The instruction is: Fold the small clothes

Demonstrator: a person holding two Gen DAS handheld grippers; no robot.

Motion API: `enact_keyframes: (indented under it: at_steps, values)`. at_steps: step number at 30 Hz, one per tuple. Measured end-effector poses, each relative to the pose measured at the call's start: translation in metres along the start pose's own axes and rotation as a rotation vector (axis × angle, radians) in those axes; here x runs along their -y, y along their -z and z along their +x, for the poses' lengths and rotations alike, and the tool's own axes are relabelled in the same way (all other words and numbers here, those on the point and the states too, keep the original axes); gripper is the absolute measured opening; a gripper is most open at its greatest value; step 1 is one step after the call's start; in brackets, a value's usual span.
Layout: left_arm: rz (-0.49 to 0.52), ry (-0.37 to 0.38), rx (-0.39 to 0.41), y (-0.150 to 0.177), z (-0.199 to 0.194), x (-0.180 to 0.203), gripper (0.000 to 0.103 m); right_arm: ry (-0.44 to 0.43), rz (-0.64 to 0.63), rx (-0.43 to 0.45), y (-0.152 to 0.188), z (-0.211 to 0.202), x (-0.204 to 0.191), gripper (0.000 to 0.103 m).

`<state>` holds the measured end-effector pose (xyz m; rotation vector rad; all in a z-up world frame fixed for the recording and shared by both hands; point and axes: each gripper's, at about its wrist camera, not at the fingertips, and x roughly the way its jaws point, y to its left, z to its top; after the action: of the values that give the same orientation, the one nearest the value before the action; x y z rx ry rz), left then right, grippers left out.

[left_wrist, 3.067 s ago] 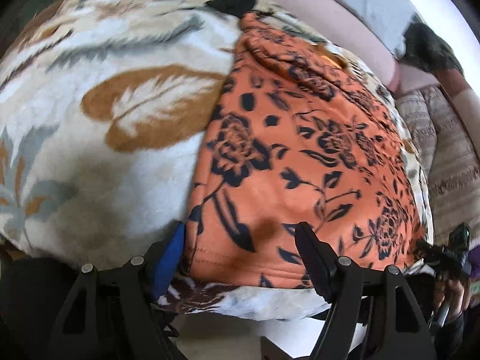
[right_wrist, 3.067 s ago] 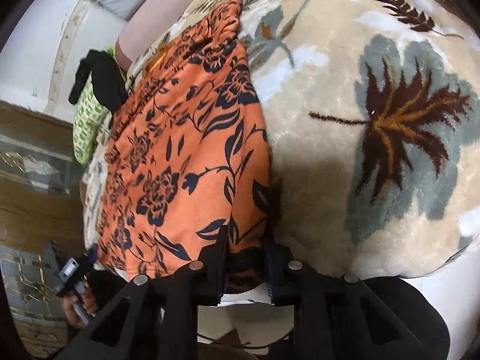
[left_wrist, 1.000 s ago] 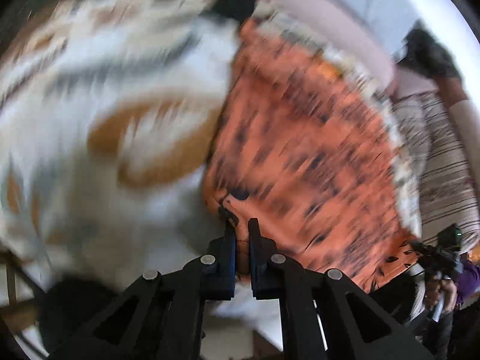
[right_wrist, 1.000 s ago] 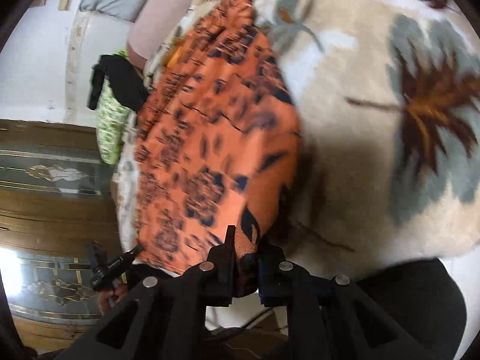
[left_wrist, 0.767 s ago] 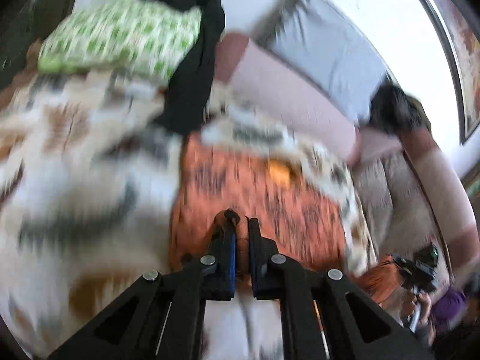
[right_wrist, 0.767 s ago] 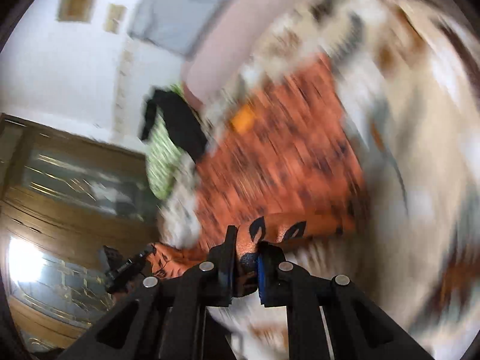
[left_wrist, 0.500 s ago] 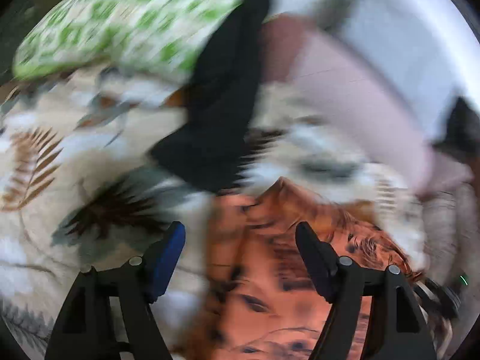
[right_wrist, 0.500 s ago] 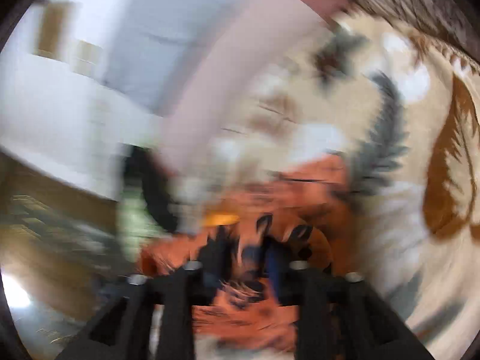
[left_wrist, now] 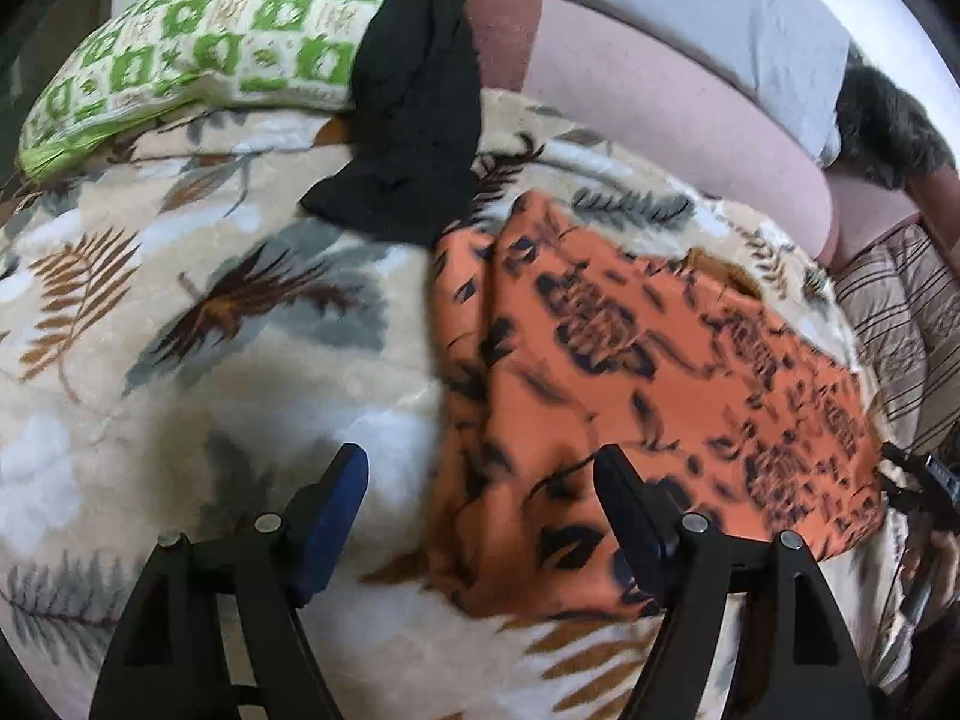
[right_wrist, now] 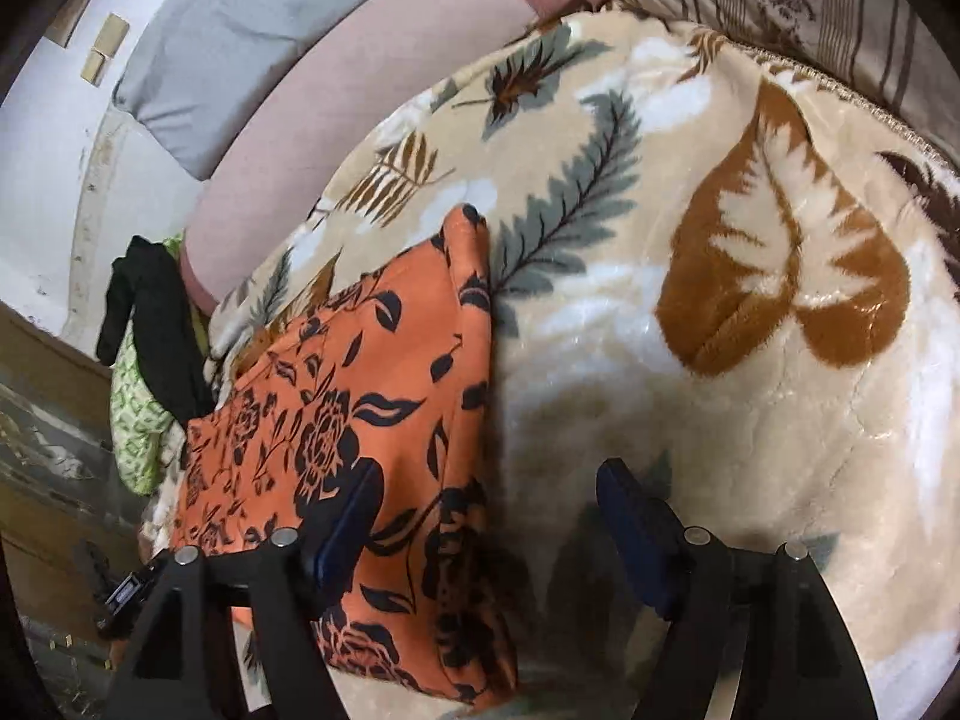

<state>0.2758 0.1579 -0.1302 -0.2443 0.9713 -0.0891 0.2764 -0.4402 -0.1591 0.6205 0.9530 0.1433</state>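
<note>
— What's nearest to you right now?

— My own two grippers. My left gripper (left_wrist: pixel 480 495) has its fingers spread wide with nothing between them; one blue-padded finger hangs over the leaf-print blanket (left_wrist: pixel 180 360), the other over the near edge of the orange floral garment (left_wrist: pixel 630 372). My right gripper (right_wrist: pixel 489 507) is spread apart too and grips nothing; its one finger sits over the garment (right_wrist: pixel 336 420), the other over bare blanket (right_wrist: pixel 750 276).

— So where exactly is the clothing?

— It lies folded on the blanket, a flattish orange piece with dark flower prints. From my left it sits right of centre, from my right it sits left of centre, so it is between my two grippers. Whether any finger touches the cloth, I cannot tell.

— And beyond it?

— Just past its far corner a black cloth (left_wrist: pixel 414 108) drapes down onto the blanket, lying partly over a green-and-white patterned pillow (left_wrist: pixel 198 54). Behind those runs a pink bolster (left_wrist: pixel 660 96), and behind that a grey cushion (left_wrist: pixel 720 18) against the white wall. To the side of the blanket is a striped brown fabric (right_wrist: pixel 810 6).
</note>
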Motion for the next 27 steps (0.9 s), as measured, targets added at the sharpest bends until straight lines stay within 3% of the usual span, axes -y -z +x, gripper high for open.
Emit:
enact_keyframes:
  at_steps: [5, 8, 11, 12, 13, 14, 15, 16, 17, 20, 24, 27]
  values:
    - [0.043, 0.017, 0.014, -0.044, 0.017, 0.010, 0.078, 0.002, -0.041, 0.018, -0.007, -0.001, -0.011, 0.076]
    - [0.049, 0.049, -0.031, -0.067, 0.042, 0.016, 0.078, -0.007, -0.048, 0.019, -0.015, 0.004, -0.015, 0.076]
    - [0.043, 0.033, -0.114, -0.076, 0.073, 0.017, 0.075, -0.003, -0.069, 0.014, -0.019, 0.013, -0.021, 0.076]
    - [0.030, 0.012, -0.152, -0.077, 0.086, 0.014, 0.066, 0.000, -0.074, 0.007, -0.021, 0.018, -0.022, 0.076]
    - [0.024, 0.003, -0.172, -0.077, 0.092, 0.012, 0.051, 0.003, -0.079, 0.003, -0.023, 0.021, -0.023, 0.076]
    - [0.027, -0.001, -0.169, -0.077, 0.093, 0.012, 0.045, 0.008, -0.083, -0.006, -0.024, 0.026, -0.024, 0.076]
    - [0.042, 0.002, -0.147, -0.078, 0.089, 0.013, 0.021, 0.016, -0.086, -0.018, -0.027, 0.031, -0.024, 0.076]
    - [0.061, 0.004, -0.143, -0.078, 0.086, 0.015, 0.012, 0.021, -0.091, -0.029, -0.029, 0.036, -0.025, 0.076]
    - [0.080, 0.002, -0.123, -0.079, 0.079, 0.019, 0.012, 0.027, -0.099, -0.045, -0.030, 0.041, -0.026, 0.075]
    - [0.123, -0.002, -0.040, -0.077, 0.054, 0.027, 0.011, 0.058, -0.105, -0.083, -0.039, 0.051, -0.029, 0.015]
    - [0.136, 0.025, 0.132, -0.062, 0.001, 0.033, 0.011, 0.091, -0.221, -0.002, -0.040, 0.031, -0.060, 0.012]
    - [0.101, -0.024, 0.122, -0.048, 0.016, 0.024, 0.015, 0.104, -0.287, 0.108, -0.042, 0.016, -0.074, 0.012]
